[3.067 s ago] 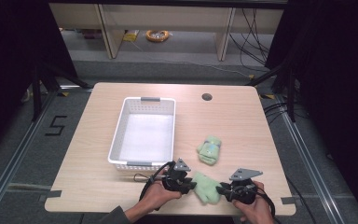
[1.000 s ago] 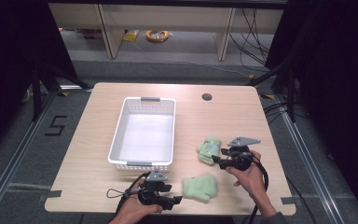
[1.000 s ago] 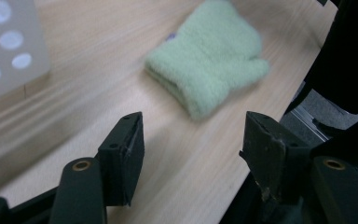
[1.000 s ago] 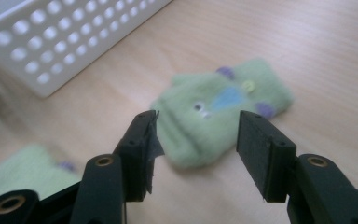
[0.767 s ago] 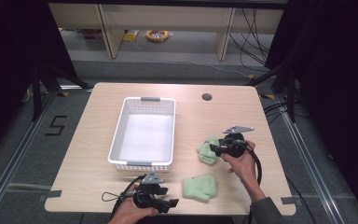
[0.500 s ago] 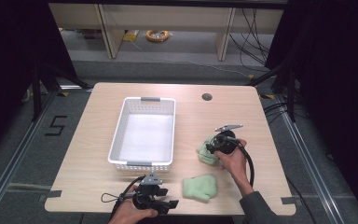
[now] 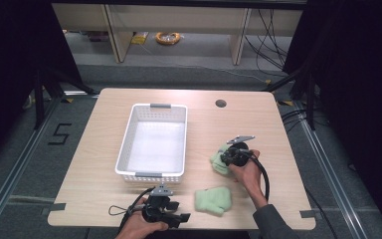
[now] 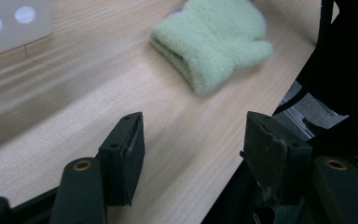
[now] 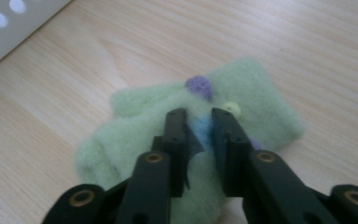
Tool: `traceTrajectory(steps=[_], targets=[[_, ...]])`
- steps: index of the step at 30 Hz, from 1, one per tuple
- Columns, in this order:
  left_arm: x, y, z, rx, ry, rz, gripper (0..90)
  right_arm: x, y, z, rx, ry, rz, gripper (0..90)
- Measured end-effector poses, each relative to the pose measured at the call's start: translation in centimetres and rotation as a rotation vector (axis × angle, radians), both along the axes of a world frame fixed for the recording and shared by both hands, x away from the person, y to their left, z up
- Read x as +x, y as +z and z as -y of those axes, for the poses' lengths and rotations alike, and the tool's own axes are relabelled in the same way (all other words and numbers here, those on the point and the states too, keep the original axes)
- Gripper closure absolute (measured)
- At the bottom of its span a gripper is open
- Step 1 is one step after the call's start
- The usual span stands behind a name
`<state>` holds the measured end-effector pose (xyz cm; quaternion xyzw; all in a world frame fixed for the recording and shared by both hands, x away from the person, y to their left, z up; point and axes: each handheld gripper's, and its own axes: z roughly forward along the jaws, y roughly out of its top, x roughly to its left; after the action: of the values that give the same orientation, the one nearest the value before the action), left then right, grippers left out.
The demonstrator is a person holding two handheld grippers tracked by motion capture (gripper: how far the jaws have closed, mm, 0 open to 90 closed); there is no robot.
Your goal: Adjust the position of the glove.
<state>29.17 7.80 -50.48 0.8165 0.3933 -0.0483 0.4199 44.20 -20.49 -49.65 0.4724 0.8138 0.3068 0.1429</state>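
We see a light wooden table [image 7: 104, 184] from above, with a person's two hands coming in from the near edge, each holding a black gripper.

The right gripper [image 9: 199, 122] is pressed down on a fuzzy pale green mitten [image 9: 256, 100] that lies on the table. Its jaws are nearly closed, pinching a small fold of the fabric between them, right where a blue patch shows. A purple spot [image 9: 198, 87] and a small yellow-green dot [image 9: 233, 108] sit on the mitten just beyond the jaw tips. From above, this gripper [image 7: 227, 157] covers part of the mitten [image 7: 218, 162], and a grey three-cornered plate sits on top of the gripper.

The left gripper [image 8: 193, 137] hovers low over bare table near the front edge, its jaws spread wide apart with nothing between them. Ahead of it and a little toward its right jaw lies a second green mitten [image 8: 212, 39], apart from the jaws. From above, that mitten [image 7: 213, 200] lies just beside the left gripper [image 7: 176, 217], between the two hands.

A white perforated basket [image 7: 125, 144] stands beyond the left gripper, and beside the right one.
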Motion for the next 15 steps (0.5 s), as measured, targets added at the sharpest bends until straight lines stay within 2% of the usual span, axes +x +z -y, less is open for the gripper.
traceTrajectory(steps=[2,6,7,8,10,11,13,14,15], targets=[[0.0,0.1,-0.1,0.006,-0.003,0.004,38.1,0.1,-0.1,0.2,0.007,0.025,0.005,83.5],[0.1,0.1,-0.1,0.004,-0.002,0.011,38.2,0.2,0.0,0.5,-0.011,0.065,0.013,85.4],[0.1,0.1,-0.2,0.004,-0.004,0.010,38.2,0.2,-0.1,0.5,0.017,0.060,0.023,86.0],[0.2,0.1,-0.2,0.006,-0.005,0.013,38.3,0.3,-0.2,0.7,0.015,0.073,0.046,86.2],[0.2,0.1,-0.3,0.004,-0.004,0.014,38.3,0.2,0.1,0.7,0.033,0.069,0.034,86.4],[0.2,0.1,-0.3,-0.003,0.007,0.007,38.3,0.0,0.5,1.0,0.034,0.090,0.069,86.6],[0.3,0.1,-0.3,0.004,0.003,0.018,38.3,-0.1,0.7,1.0,0.051,0.092,0.077,86.6],[0.3,0.1,-0.4,0.001,0.002,0.013,38.3,-0.3,1.3,1.3,0.031,0.122,0.073,86.6],[0.4,0.1,-0.4,-0.001,0.007,0.013,38.2,-0.5,1.5,1.2,0.051,0.133,0.103,86.7]])
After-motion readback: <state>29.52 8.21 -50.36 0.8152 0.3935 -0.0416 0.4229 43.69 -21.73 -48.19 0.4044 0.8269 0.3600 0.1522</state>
